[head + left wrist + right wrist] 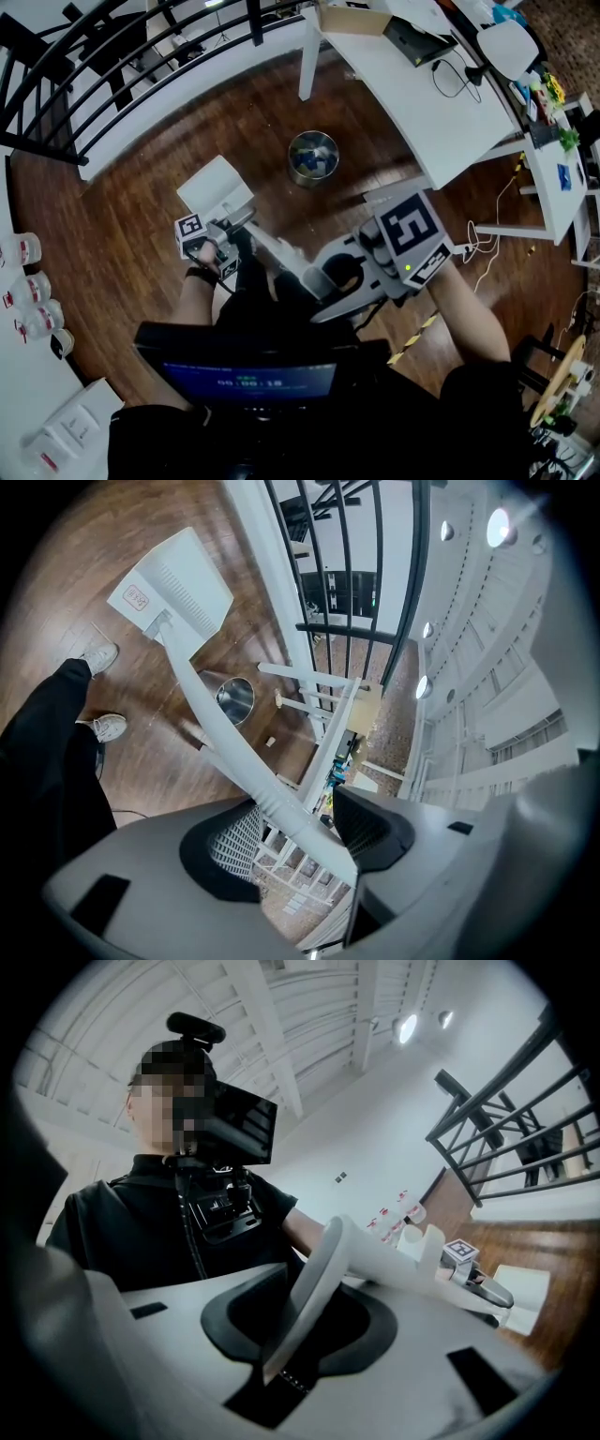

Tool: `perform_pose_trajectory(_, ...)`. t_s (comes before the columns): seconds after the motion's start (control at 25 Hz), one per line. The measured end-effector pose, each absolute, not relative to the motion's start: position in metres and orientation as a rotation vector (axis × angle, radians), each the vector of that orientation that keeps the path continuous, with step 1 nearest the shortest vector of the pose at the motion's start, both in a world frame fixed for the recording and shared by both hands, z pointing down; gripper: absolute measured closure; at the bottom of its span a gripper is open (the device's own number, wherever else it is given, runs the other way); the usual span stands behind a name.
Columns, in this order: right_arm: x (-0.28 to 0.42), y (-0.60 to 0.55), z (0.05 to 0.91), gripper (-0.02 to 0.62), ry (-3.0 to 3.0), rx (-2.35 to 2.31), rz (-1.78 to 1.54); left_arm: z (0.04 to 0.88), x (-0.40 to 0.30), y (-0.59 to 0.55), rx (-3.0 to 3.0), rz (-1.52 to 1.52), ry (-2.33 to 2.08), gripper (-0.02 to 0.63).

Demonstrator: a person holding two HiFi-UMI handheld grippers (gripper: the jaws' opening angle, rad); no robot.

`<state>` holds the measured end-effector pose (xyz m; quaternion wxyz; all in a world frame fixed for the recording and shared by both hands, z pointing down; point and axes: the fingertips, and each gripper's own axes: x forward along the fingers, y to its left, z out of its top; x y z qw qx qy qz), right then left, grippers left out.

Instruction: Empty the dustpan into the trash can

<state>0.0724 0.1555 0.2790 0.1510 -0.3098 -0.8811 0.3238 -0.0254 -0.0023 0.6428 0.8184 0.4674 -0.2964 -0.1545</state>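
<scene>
The dustpan (217, 190) sits left of centre in the head view, its pan over the wooden floor (122, 244) and short of the trash can (313, 156), which stands apart at upper centre. So the tipping is not yet done.

The right gripper (300, 1321) is clenched on the top end of the handle (211, 710), which looks like the grip that carries the weight. The left gripper (298, 829) is released, its jaws wide apart with the shaft running loosely between them, probably as a guide only.

The left forearm reaches in from the lower left with its gripper tilted slightly down along the shaft. The right forearm comes from the lower right with its gripper held about level.
</scene>
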Motion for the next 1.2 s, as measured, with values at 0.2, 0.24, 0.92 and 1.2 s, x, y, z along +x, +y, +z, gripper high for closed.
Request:
perform_pose_trajectory(0.2,0.07,0.153,0.281,0.497,-2.566,-0.841,0.934,0.656,-0.042,-0.02,0.969,-0.435,-0.739,0.371)
perform_pose_trajectory(0.24,0.069,0.152,0.282,0.497,-2.577,-0.827,0.936,0.657,-0.043,-0.022,0.957,-0.452,-0.751,0.37)
perform_pose_trajectory(0.92,0.057,0.13,0.339,0.494,-2.629,-0.616,1.099,0.698,-0.055,0.004,0.798,-0.52,-0.864,0.377)
perform_pose_trajectory(1.2,0.053,0.114,0.38,0.494,-2.637,-0.544,1.217,0.692,-0.089,0.002,0.928,-0.466,-0.954,0.591)
